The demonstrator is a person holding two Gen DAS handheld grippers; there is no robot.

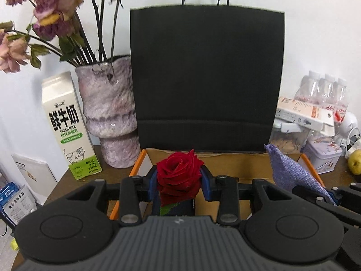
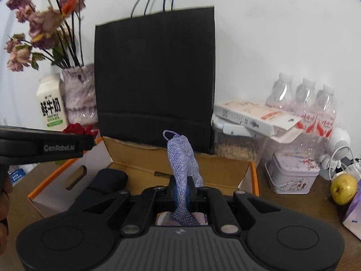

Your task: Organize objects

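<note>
At the far left of the left wrist view a white gable-topped milk carton [image 1: 67, 126] with a green base stands on the brown wooden table [image 1: 108, 176], just beside a mottled lilac vase [image 1: 110, 113] — glossy, stepped in shape — holding dried, papery pink roses [image 1: 45, 15] on dark stems. Lower centre, the left gripper [image 1: 179, 179] is clenched on a deep red rose [image 1: 179, 169], its velvety petals pressed between the blue finger pads, above the open cardboard box [image 1: 237, 164] with orange edges. Behind the box a matte black paper bag [image 1: 205, 76] with cord handles stands upright against the white wall. In the right wrist view the right gripper [image 2: 182, 188] grasps a lavender knitted pouch [image 2: 183, 158] — coarse weave, loop at its top — which stands up over the same box, where a dark rounded case [image 2: 108, 178] lies. Further right: a slanting white carton [image 2: 255, 115], three clear plastic bottles [image 2: 304, 103], a floral tin [image 2: 293, 174], and a yellow-green apple [image 2: 343, 188].
</note>
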